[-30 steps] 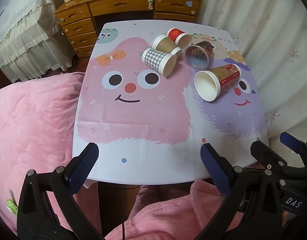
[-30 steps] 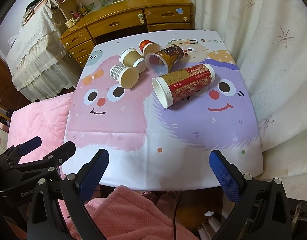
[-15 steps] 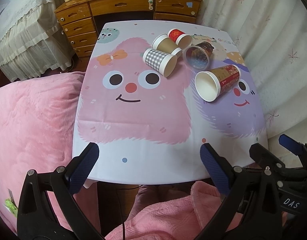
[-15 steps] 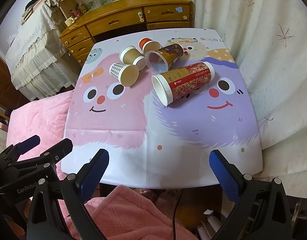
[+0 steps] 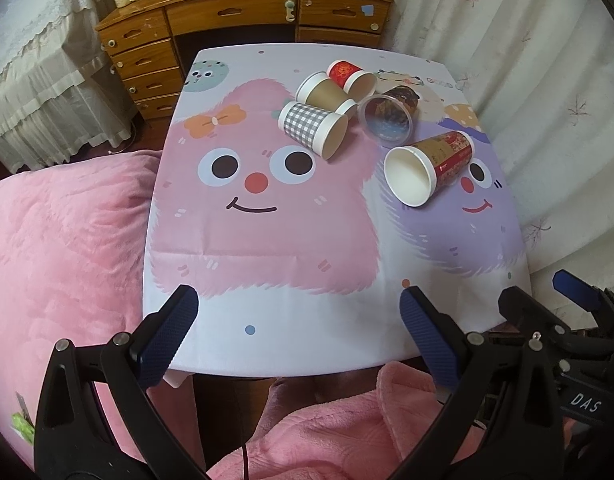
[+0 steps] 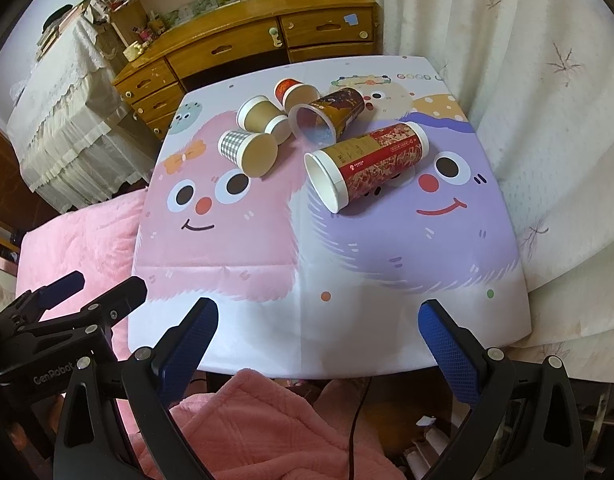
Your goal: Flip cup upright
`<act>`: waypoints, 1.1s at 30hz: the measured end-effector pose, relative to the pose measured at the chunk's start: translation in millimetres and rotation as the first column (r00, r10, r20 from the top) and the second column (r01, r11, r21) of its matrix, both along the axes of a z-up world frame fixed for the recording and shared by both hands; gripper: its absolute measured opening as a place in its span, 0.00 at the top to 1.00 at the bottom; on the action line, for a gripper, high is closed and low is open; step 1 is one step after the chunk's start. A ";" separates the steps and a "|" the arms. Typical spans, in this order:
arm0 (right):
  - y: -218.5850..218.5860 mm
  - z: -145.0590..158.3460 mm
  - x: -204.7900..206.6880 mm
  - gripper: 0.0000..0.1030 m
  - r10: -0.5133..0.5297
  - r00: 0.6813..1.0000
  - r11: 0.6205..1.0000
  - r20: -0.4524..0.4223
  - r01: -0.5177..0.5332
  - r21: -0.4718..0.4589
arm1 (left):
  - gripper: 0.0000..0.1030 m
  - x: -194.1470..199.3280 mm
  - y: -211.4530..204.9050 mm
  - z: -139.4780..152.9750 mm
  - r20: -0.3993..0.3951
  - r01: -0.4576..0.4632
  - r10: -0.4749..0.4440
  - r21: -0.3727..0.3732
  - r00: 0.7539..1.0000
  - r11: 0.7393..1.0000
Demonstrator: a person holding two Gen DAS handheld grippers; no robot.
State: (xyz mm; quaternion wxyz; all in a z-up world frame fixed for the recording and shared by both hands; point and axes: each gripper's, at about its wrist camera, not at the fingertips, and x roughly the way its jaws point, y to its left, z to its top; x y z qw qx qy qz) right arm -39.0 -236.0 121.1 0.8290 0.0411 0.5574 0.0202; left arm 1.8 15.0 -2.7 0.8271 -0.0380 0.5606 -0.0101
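tall red-and-tan paper cup (image 6: 371,162) lying sideways, mouth facing us | sitting well ahead of right gripper (image 6: 319,344), nearer than left gripper (image 5: 297,334) | both gaping wide, holding nothing

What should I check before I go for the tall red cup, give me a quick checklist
1. Right gripper open: ok, jaws wide apart and empty.
2. Left gripper open: ok, also empty.
3. Tall red cup lying on its side, needs flipping: ok, mouth faces the near left.
4. Path to it free: ok, bare table between gripper and cup.
5. Room around it: not ok at the far side, the clear cup lies close by; whether they touch, cannot tell.
6. Other cups out of the way: ok, checked cup, brown cup and small red cup lie farther left.
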 end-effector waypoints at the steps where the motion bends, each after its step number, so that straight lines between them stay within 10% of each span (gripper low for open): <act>1: 0.8 0.9 0.0 0.01 -0.001 1.000 1.000 0.007 0.001 0.001 | 0.03 1.1 0.8 -0.8 0.000 0.004 -0.004 -0.006 1.000 1.000; 24: -24.0 36.0 36.4 0.01 0.070 0.973 0.996 0.220 -0.058 -0.064 | 0.03 62.1 10.0 -6.6 0.015 -0.091 0.093 -0.104 0.996 0.990; 29: -44.4 53.2 71.6 0.01 0.208 0.935 0.971 0.286 -0.162 -0.178 | 0.03 84.5 2.4 -5.4 0.007 -0.168 0.171 -0.152 0.985 0.974; 33: -46.3 62.4 88.3 0.01 0.435 0.852 0.872 0.293 -0.316 -0.375 | 0.03 98.4 -8.9 -11.0 -0.017 -0.205 0.205 -0.164 0.979 0.965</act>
